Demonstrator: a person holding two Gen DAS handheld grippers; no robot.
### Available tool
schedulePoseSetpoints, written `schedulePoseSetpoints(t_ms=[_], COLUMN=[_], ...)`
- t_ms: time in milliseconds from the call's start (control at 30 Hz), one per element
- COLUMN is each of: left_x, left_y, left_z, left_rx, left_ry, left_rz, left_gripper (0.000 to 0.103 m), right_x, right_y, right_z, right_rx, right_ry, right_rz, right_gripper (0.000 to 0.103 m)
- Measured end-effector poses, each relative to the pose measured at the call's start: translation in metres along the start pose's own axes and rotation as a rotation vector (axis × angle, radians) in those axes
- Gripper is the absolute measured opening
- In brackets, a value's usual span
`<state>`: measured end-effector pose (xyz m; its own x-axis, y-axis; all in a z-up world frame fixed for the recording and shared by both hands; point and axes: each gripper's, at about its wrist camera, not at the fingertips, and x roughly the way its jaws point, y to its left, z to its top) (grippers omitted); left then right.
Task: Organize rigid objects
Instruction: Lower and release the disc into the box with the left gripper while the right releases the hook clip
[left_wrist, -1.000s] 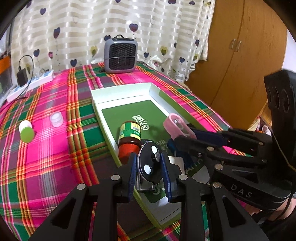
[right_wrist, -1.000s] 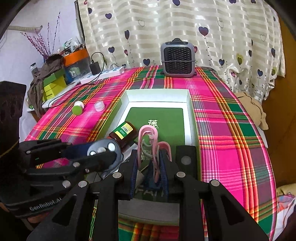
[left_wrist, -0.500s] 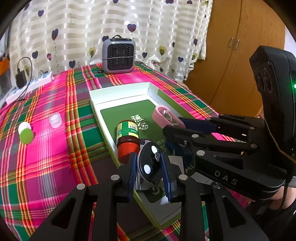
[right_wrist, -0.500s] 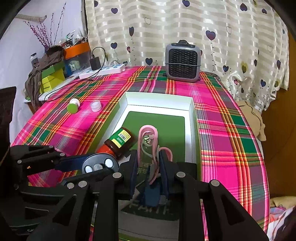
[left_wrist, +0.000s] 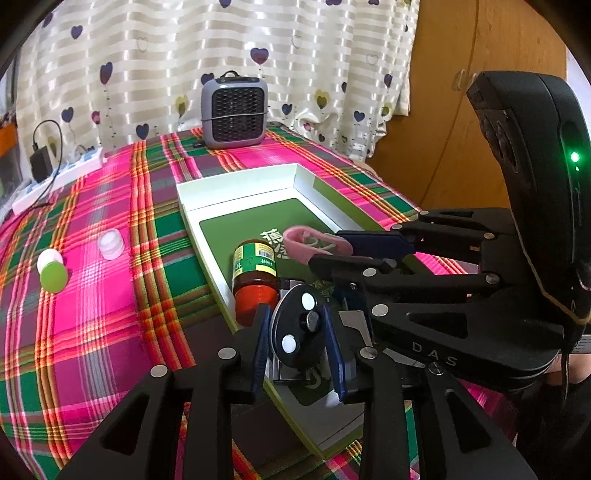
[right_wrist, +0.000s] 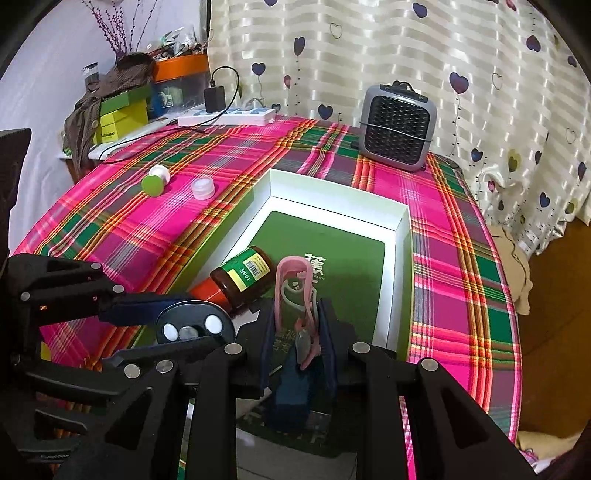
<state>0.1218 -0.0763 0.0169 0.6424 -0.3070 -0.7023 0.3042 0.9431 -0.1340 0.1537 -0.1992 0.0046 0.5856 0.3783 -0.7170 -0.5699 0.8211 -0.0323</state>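
My left gripper (left_wrist: 297, 325) hangs over the near end of the white box (left_wrist: 236, 181). Its jaws are opening, and a black disc with white dots (left_wrist: 299, 332) stands upright between the blue pads, which look just clear of it. My right gripper (right_wrist: 297, 332) is shut on a pink clip (right_wrist: 295, 291) and holds it above the box's green floor. That clip (left_wrist: 314, 243) shows in the left wrist view too, lying flat beside the jar. A brown jar with a red lid and green label (left_wrist: 256, 273) lies on its side inside the box.
A green-capped white bottle (left_wrist: 51, 271) and a small clear cap (left_wrist: 109, 243) sit on the plaid cloth left of the box. A grey heater (left_wrist: 234, 110) stands at the back, a power strip (left_wrist: 55, 177) at the far left. Wooden cupboards stand to the right.
The right gripper has swung in over the box with the pink clip and rolled, so the clip now lies flatter. The left gripper's pads have spread slightly around the disc.
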Motion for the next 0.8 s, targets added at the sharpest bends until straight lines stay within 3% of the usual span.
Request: schedulePoseSetpoints(t_ms=[333,800], left_x=[-0.004,-0.024], left_y=[0.002,0.01], left_z=[0.001,0.002], left_rx=[-0.017,-0.058], left_ry=[-0.004,-0.054], left_rz=[-0.032,-0.028], left_gripper=[0.037,0.038], right_x=[-0.009,-0.029], right_y=[-0.002,0.002], right_z=[-0.004,-0.009], right_rx=[0.024,0.074], right_ry=[-0.021,-0.066], right_rz=[0.003,0.013], right_gripper=[0.028,0.03])
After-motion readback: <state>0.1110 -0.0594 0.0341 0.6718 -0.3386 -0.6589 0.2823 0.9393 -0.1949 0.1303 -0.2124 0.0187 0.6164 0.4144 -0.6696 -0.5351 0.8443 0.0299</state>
